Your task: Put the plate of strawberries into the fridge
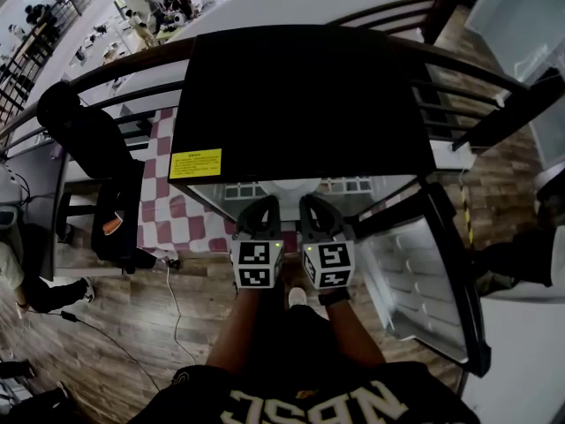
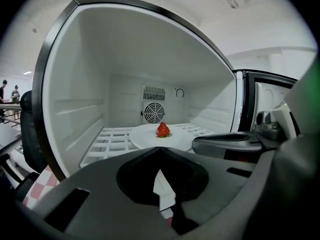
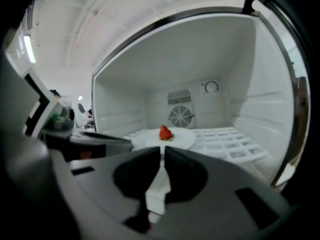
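The plate [image 2: 145,137] with a single strawberry [image 2: 163,129] on it already lies inside the fridge [image 2: 75,99]. It rests flat on the white grid shelf [image 2: 107,143], near the shelf's front edge and roughly midway between its side edges, with the fan grille behind it.

The left gripper [image 2: 160,151] and right gripper [image 3: 163,151] hang side by side just outside the opening. Each has its jaws drawn together on nothing, and neither touches the plate.

The placing step looks finished, so what appears to remain is closing up. The fridge door [image 1: 424,272] stands swung open on the person's right. The next move probably calls for pulling both grippers back clear of the opening. The right one, being nearer, could then push the door's outer edge round until it shuts without jarring the plate.
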A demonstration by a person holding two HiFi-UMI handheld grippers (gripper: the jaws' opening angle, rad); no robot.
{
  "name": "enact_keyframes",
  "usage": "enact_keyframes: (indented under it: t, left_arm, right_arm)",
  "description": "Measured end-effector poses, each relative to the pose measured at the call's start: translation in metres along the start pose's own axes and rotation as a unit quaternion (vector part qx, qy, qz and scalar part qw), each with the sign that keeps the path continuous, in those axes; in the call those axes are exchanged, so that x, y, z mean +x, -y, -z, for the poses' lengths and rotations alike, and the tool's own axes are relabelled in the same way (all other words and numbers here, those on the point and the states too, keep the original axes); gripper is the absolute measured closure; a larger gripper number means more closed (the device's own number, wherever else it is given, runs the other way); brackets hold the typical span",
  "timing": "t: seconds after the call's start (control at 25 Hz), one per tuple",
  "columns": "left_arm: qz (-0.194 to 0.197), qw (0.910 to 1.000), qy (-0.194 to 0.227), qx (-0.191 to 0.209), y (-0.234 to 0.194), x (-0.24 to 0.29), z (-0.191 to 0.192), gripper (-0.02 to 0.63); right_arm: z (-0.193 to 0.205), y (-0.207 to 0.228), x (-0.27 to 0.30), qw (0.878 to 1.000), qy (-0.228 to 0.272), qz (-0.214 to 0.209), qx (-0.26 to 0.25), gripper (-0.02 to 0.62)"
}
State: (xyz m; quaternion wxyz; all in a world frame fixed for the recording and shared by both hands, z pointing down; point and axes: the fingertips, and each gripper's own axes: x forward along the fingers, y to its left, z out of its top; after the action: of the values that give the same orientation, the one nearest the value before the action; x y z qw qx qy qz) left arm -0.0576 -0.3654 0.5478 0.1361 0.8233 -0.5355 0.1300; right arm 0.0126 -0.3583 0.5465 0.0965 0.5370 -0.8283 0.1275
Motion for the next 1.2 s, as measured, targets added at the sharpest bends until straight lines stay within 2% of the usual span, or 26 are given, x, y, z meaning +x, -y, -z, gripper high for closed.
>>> enact_keyframes:
  t: [0.44,0.72,1.2]
  left_arm:
    - [-0.009,0.9997,-0.021,-0.002,-0.01,0.021,-0.009,0.584]
    - [-0.007,0.9994,-0.028,-0.018,-0.013,0.028,-0.012,0.585]
    - [0.003,0.9992,0.036,-0.018,0.007,-0.003,-0.039,0.585]
  right_arm:
    - [-0.013,0.006,0.024,1.0,-0.009,-0.001,-0.003,0.561]
    - [-0.014,0.01,0.03,1.0,-0.02,0.003,-0.002,0.563]
    - [-0.035,0.002,-0.004,1.0,0.026,-0.011,0.006,0.566]
